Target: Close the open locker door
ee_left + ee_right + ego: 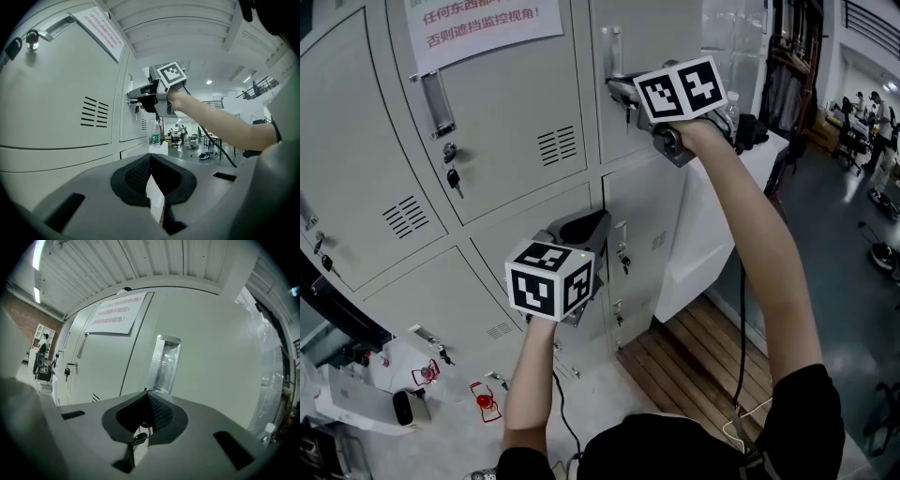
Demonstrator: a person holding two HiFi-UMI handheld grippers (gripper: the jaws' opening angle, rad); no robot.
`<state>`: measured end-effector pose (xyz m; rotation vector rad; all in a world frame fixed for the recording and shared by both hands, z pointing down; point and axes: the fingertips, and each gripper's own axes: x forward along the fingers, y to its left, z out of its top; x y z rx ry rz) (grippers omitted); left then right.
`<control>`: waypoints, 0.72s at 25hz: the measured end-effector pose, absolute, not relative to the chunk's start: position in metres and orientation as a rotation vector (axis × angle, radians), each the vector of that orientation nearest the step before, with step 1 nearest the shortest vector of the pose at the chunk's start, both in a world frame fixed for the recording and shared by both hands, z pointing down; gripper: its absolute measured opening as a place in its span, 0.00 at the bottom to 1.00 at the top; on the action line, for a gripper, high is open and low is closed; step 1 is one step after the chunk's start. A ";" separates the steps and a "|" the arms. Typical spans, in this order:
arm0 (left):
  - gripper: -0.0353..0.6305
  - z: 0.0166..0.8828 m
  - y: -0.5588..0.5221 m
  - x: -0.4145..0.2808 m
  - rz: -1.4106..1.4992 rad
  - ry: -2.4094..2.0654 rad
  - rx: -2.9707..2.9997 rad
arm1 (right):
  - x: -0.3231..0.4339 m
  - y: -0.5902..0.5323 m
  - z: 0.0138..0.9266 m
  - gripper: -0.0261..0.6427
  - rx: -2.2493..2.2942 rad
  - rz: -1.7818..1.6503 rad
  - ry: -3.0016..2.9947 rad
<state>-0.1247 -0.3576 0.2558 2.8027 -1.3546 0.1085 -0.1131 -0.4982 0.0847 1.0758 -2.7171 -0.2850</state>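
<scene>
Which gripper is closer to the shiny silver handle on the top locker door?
Right. The right gripper is up high, just below the silver handle. The left gripper hangs much lower down, well away from it.

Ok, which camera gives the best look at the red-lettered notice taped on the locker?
The right gripper view: the whole notice fits in frame, all four edges showing. The head view cuts off its top at the picture's edge, and the left gripper view catches it only at a steep slant.
</scene>
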 end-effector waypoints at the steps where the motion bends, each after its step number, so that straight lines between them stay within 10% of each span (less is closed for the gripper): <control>1: 0.08 0.256 -0.358 -0.126 0.109 -1.358 2.800 | -0.114 -0.500 0.085 0.05 1.069 -0.263 -2.730; 18: 0.08 0.261 -0.356 -0.131 0.118 -1.365 2.792 | -0.115 -0.506 0.087 0.05 1.069 -0.218 -2.742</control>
